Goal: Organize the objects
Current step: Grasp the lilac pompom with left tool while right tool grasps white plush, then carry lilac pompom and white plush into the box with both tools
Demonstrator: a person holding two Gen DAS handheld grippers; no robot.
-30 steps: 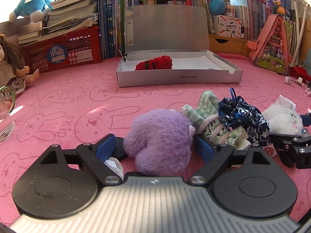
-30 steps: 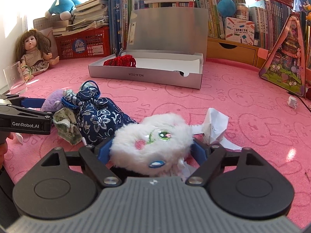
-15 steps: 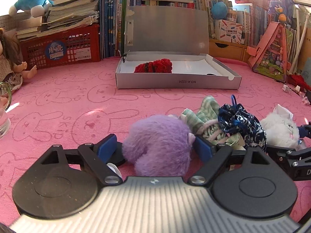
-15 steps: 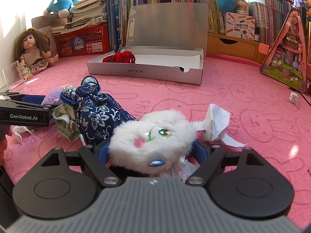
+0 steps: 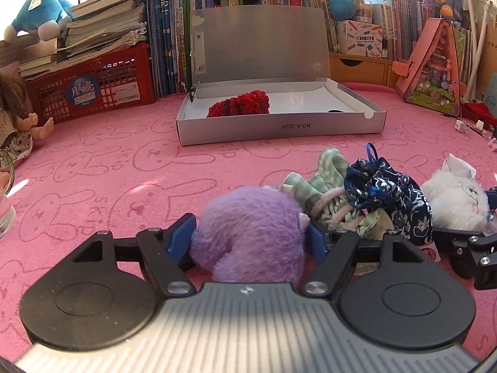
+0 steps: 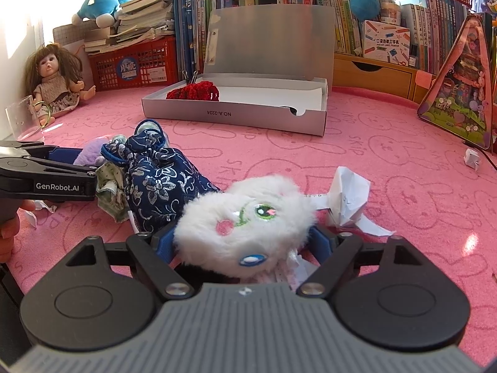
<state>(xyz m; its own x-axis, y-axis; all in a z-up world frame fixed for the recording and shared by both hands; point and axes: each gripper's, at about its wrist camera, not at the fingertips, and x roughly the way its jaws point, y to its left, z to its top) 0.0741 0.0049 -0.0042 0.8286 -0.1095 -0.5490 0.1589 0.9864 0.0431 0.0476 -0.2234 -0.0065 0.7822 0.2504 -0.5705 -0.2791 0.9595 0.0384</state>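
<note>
The left tongs [image 5: 251, 239] have just been closing around a fluffy purple plush toy [image 5: 248, 233], and in the left wrist view their blue pads [image 5: 183, 239] now touch its fur on both sides, low in the middle of the frame. The toy rests on the pink bunny-print surface [image 5: 108, 171]. Just to its right lies a crumpled green checked cloth [image 5: 329, 183], then a dark blue floral drawstring pouch [image 5: 388, 199], touching each other in a small heap.

In the right wrist view, the right tongs [image 6: 242, 242] stand wide, with a fluffy white plush toy with green embroidered eyes [image 6: 245, 220] between their pads at lower centre; whether the pads press on the fur I cannot tell. A crumpled piece of white paper [image 6: 348, 199] lies just right of that toy, and the pouch [image 6: 161, 183] just left of it.

Further back, in the upper middle of both frames, an open grey cardboard box with its lid raised [image 5: 279, 127] sits on the surface, well apart from the heap. A red knitted item [image 5: 239, 105] lies in its left part. At the left edge of the right wrist view a brown-haired doll [image 6: 56, 84] sits near a red plastic crate [image 6: 136, 65].
</note>
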